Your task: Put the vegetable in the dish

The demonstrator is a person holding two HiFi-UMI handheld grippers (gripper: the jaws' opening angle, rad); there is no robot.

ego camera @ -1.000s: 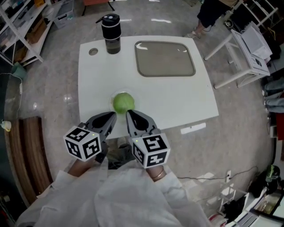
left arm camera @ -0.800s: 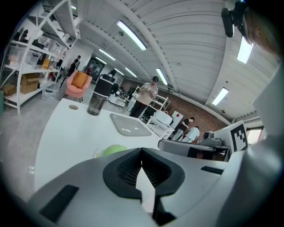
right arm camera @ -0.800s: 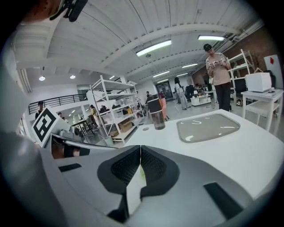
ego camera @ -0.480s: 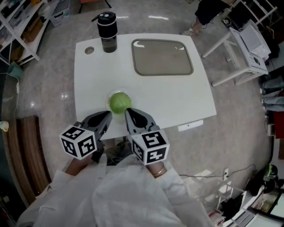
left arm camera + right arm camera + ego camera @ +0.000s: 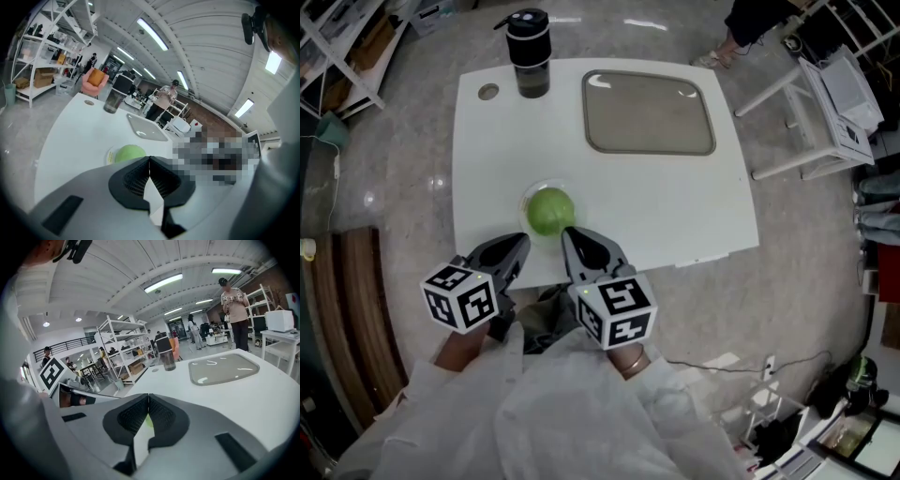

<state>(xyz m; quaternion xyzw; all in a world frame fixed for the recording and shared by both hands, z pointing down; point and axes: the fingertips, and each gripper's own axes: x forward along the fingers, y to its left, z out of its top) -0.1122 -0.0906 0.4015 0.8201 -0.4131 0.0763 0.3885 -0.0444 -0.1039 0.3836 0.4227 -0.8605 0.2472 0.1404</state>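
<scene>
Head view puts the vegetable (image 5: pixel 550 212) on the table (image 5: pixel 694 216) just ahead of both my grippers. It is slightly left of my right gripper's (image 5: pixel 566 234) tips and ahead-right of my left gripper (image 5: pixel 523 243), and neither touches it. The dish (image 5: pixel 649 112) lies well beyond my right gripper, ahead and to its right, with nothing in it. A bottle (image 5: pixel 529 53) stands far ahead of the left gripper.

Both grippers are clenched on nothing. In each gripper view the jaws meet at the tip, and through the right pair's gap I see only a sliver of green behind.

To pick it up well, I judge I must first spread one gripper's jaws wide, since the ball looks broader than closed tips allow. Then I should come in level with its middle, so the pads land on opposite sides. A round thing will likely roll if one pad nudges it first.

Against a second ago, the vegetable lies where it did, and both pairs of jaws are as closed as before. My left gripper has sunk a little and sits slightly further back from the vegetable.
</scene>
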